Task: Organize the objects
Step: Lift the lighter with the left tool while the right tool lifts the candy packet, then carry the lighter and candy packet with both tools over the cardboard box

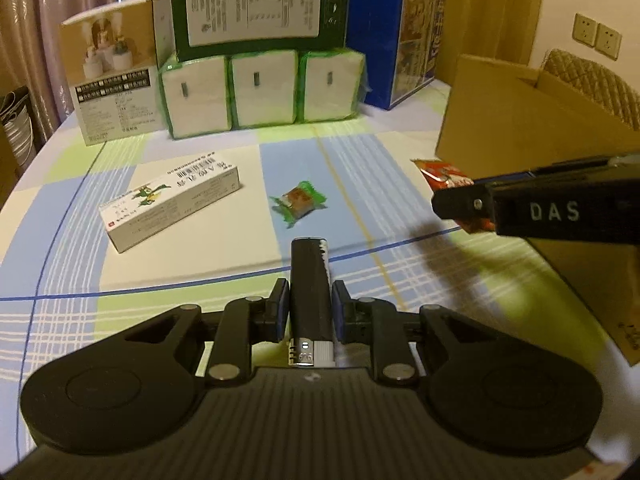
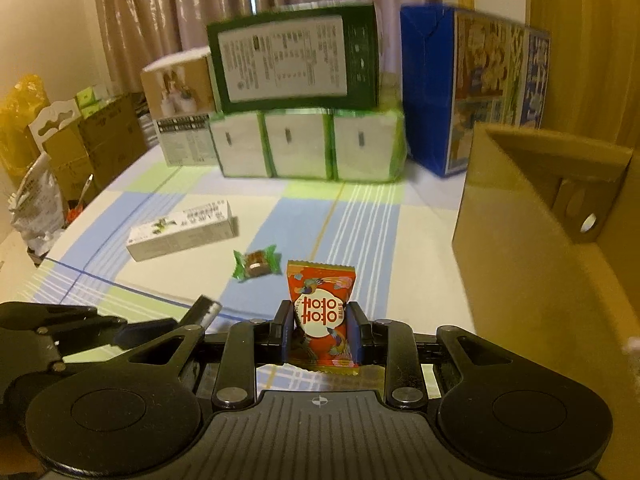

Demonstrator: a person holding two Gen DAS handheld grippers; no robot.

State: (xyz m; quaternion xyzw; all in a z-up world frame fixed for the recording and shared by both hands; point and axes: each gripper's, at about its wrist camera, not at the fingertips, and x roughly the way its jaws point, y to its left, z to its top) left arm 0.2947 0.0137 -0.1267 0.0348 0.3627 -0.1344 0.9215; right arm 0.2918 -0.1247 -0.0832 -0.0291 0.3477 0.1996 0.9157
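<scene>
My left gripper [image 1: 310, 306] is shut on a black lighter [image 1: 310, 280] with a silver cap, held above the checked tablecloth. My right gripper [image 2: 320, 326] is shut on a red candy packet [image 2: 322, 308]; in the left wrist view that packet [image 1: 442, 174] shows beside the right gripper's dark finger [image 1: 464, 202]. On the cloth ahead lie a green-wrapped candy [image 1: 298, 201] [image 2: 256, 266] and a white medicine box [image 1: 172, 200] [image 2: 182, 230]. An open brown cardboard box [image 1: 516, 120] [image 2: 532, 248] stands at the right.
Along the table's back stand a beige product box [image 1: 114, 76], three green-wrapped tissue packs [image 1: 262, 90] with a dark green box [image 1: 256, 4] on top, and a blue carton [image 1: 394, 36]. Beyond the left edge sit cardboard boxes and bags [image 2: 60, 152].
</scene>
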